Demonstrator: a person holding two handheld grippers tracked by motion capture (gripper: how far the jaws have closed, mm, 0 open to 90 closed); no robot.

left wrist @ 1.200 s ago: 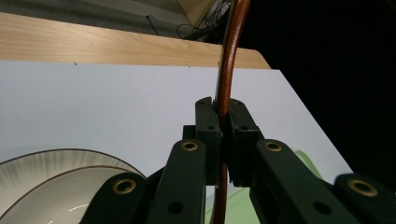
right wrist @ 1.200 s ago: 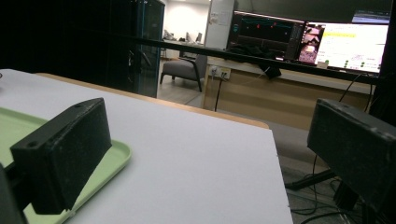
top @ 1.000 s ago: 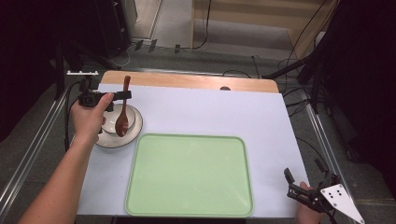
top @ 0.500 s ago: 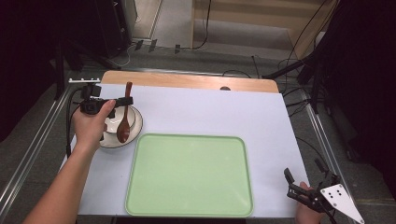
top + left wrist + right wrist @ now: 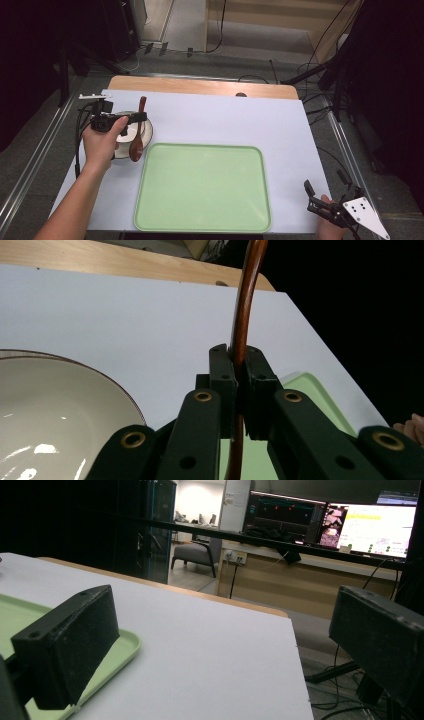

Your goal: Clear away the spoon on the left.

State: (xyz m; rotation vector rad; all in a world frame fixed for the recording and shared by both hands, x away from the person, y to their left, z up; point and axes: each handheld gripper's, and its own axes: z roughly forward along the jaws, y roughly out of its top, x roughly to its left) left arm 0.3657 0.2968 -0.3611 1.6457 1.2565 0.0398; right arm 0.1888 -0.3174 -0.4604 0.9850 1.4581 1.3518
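**Wooden spoon lifted over the bowl, tray waiting to its right**

The left gripper [image 5: 131,117] pinches the handle of a dark wooden spoon [image 5: 137,137], jaws pressed tight on the shaft, as the left gripper view shows. The spoon hangs with its head low over the near right edge of the cream bowl [image 5: 146,131], at the far left of the table. The right gripper [image 5: 315,195] rests at the near right corner with its jaws spread wide and nothing between them.

The step in hand looks like carrying the spoon to the green tray [image 5: 202,187]. To do it well, lift the head clear of the bowl's rim before moving right, keep the grip firm so the spoon does not swing, and lower it flat inside the tray.

The tray's raised edge lies just beside the bowl; that edge and the bowl's rim are the only obstacles on the white table [image 5: 240,120].
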